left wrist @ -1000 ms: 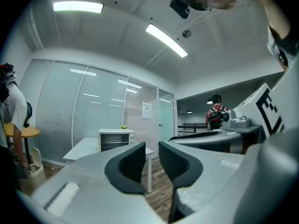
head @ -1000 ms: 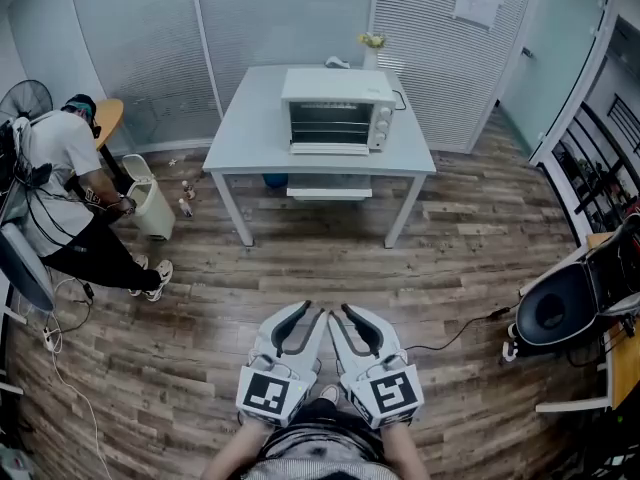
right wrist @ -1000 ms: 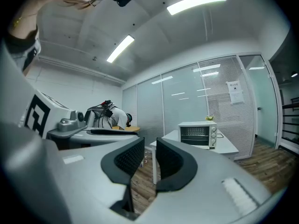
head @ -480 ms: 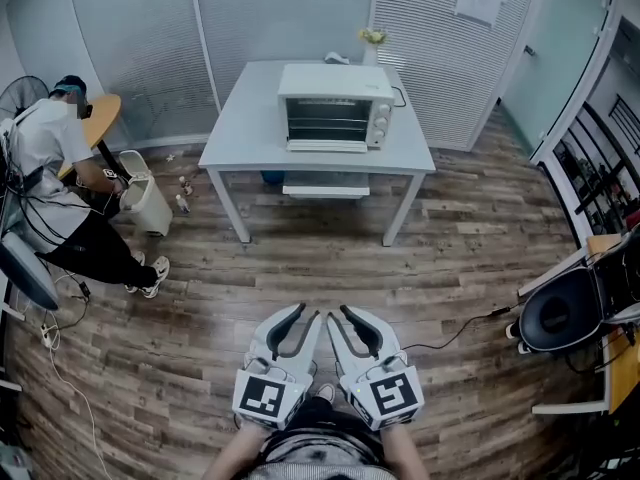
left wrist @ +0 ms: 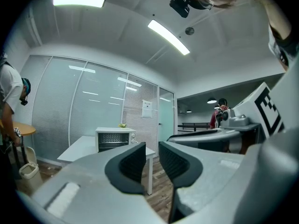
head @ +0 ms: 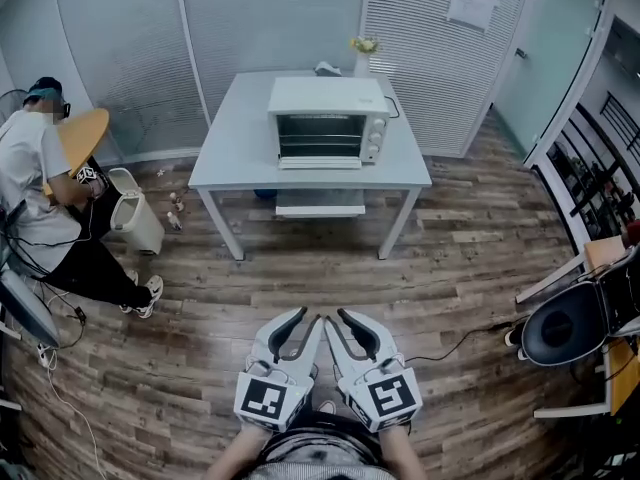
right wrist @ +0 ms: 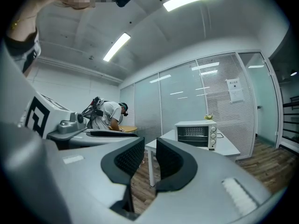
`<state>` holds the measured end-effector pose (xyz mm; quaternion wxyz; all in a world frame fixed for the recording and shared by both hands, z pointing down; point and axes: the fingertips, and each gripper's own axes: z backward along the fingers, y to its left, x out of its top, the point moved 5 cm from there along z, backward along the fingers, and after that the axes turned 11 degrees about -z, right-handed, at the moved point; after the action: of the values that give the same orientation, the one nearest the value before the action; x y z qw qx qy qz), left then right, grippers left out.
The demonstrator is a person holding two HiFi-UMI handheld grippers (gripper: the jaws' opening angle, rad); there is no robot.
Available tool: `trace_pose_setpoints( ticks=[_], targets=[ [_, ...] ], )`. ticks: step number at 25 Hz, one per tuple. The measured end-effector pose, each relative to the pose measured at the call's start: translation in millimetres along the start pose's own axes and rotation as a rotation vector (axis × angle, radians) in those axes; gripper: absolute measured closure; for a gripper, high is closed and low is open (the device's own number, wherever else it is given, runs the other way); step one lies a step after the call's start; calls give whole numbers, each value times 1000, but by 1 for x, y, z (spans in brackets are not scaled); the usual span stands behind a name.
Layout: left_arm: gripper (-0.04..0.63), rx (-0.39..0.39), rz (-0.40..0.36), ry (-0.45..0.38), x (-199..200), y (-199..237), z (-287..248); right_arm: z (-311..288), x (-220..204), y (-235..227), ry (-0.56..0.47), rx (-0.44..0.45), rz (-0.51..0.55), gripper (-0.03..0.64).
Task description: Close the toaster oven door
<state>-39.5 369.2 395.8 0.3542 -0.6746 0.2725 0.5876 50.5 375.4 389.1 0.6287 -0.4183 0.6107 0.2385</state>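
A white toaster oven (head: 325,123) stands at the front middle of a pale grey table (head: 240,138), far across the room. A pale flap lies flat at its front bottom edge; it looks like the door folded down. It also shows small and distant as the toaster oven (left wrist: 114,139) and the toaster oven (right wrist: 196,134). My left gripper (head: 309,315) and right gripper (head: 335,315) hang side by side close to my body, pointing at the table. The left gripper (left wrist: 152,160) and the right gripper (right wrist: 150,157) each keep a narrow gap between the pads, with nothing in it.
Wooden floor lies between me and the table. A person (head: 40,188) bends by a white bin (head: 135,213) and a round wooden table (head: 85,138) at the left. A black chair (head: 560,328) and a floor cable (head: 450,338) are at the right. A small vase (head: 362,53) stands behind the oven.
The head view has shifted a little, so the table and oven sit slightly lower and further left. The person at the left has straightened. Both grippers keep their place and gap.
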Motion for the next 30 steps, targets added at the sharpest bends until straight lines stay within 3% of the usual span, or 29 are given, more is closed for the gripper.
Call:
trace_pose_setpoints(
  ticks=[6, 18, 24, 28, 30],
  targets=[
    [514, -10, 35, 18, -6, 36, -37, -44, 9, -22, -3, -16, 0, 541],
    [513, -45, -12, 29, -21, 88, -93, -108, 22, -57, 5, -49, -4, 545],
    [514, -67, 13, 5, -24, 111, -111, -138, 23, -65, 3, -67, -6, 545],
    [514, -83, -14, 4, -27, 126, -119, -155, 24, -68, 0, -72, -10, 545],
    [512, -79, 15, 2, -29, 134, -122, -166, 25, -68, -4, -71, -11, 545]
  ],
)
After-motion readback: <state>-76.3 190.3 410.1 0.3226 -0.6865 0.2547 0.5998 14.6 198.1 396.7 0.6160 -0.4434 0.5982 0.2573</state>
